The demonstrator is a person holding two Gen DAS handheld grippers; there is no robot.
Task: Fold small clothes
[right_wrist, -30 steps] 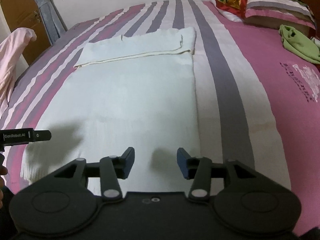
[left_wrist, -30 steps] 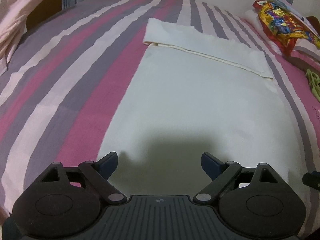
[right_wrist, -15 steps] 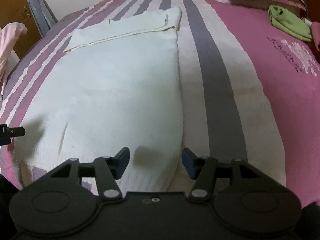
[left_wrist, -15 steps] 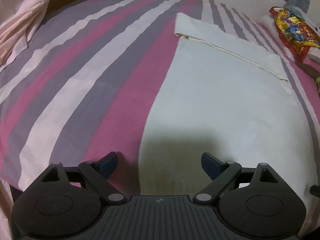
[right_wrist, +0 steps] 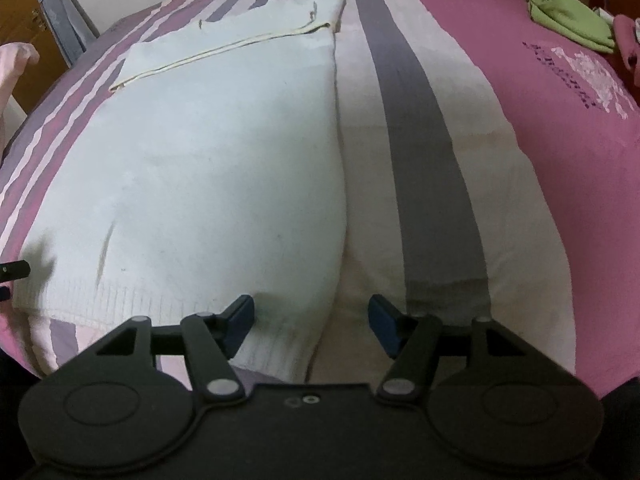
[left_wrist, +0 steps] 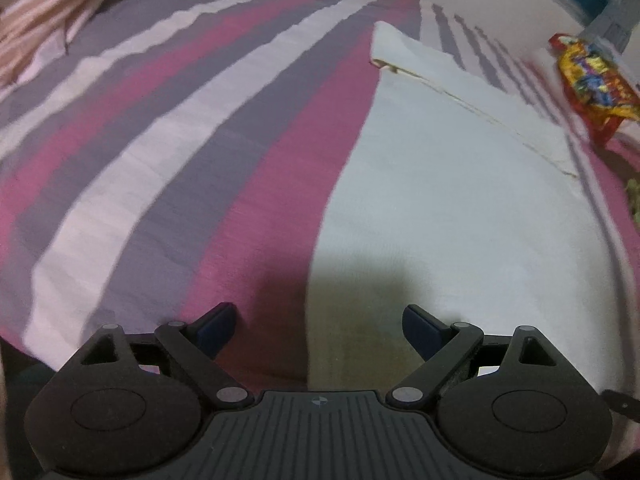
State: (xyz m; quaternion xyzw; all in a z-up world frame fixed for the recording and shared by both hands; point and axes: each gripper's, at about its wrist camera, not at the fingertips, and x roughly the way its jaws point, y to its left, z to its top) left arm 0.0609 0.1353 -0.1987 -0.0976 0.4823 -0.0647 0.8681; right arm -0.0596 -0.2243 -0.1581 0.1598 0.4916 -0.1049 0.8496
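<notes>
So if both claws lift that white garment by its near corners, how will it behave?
The white garment will probably go floppy and sag in the middle, since it lies limp and flat on the bed. Its folded-over far end may fall open. It looks thin, so likely light.

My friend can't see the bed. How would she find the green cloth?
Look at the striped bed, then its plain pink side, far from the big white garment. The green cloth lies bunched near the pillows, the only green thing there.

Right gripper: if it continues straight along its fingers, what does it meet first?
Probably the ribbed hem corner of the white knitted garment, which lies between the opening, empty jaws of the right gripper, on the striped pink and grey bedsheet. Depth is unclear.
</notes>
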